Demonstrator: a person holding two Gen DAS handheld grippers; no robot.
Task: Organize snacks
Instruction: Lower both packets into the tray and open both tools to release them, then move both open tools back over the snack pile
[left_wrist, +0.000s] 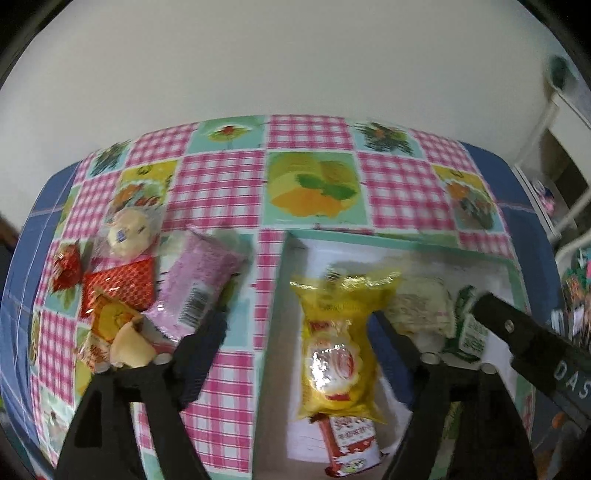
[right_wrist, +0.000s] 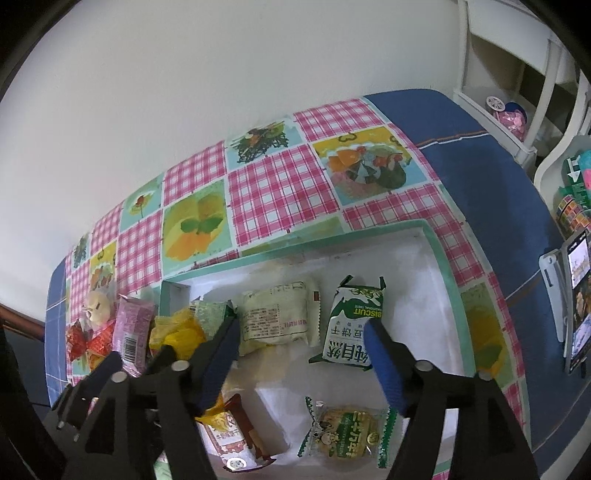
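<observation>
A plain pale wall (right_wrist: 207, 92) fills the upper frame. Below it the surface (right_wrist: 491, 192) wears a blue cloth under a pink-checked, fruit-patterned cover (right_wrist: 280, 184). White shelving (right_wrist: 517, 110) stands upper right, evenly lit.

The green-and-white biscuit packet (right_wrist: 354, 325), lying in the white box (right_wrist: 448, 280) toward its far right corner, carries the word "BISCUIT", seen upside down, with large Chinese characters below it. The right tool's black body (left_wrist: 554, 363), at the right edge of the left wrist view, bears the white letters "DAS". The pink packet (left_wrist: 197, 286), on the table left of the box, shows a barcode; its digits are too blurred to read. The cream packet (right_wrist: 275, 315) has fine print, too small to make out.
</observation>
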